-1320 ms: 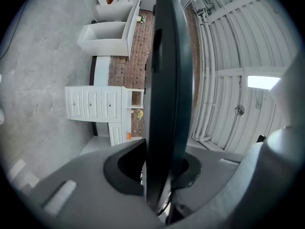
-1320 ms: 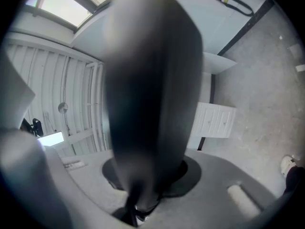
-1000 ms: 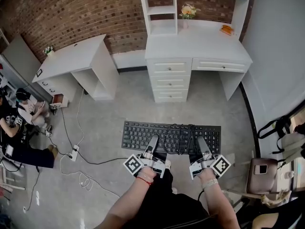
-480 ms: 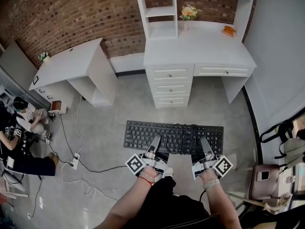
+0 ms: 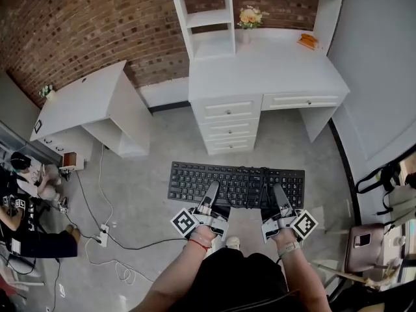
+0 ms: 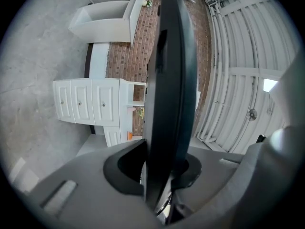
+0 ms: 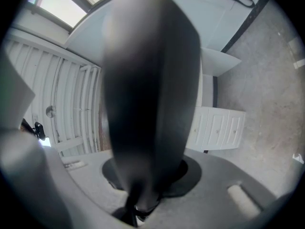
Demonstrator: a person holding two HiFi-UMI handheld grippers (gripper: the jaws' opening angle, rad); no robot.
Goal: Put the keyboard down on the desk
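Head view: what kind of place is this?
Probably a mock home office staged in a lab or studio: a white desk with drawers and shelves against a brick wall, a second white desk, and a power strip on a bare concrete floor.

At twelve o'clock I see the white desk, bearing a flower vase at its back and an orange item toward one o'clock. On the grey floor, at eight o'clock, lies a corded power strip.

Grey concrete floor, red brick wall, white desk with drawers, smaller white desk beside
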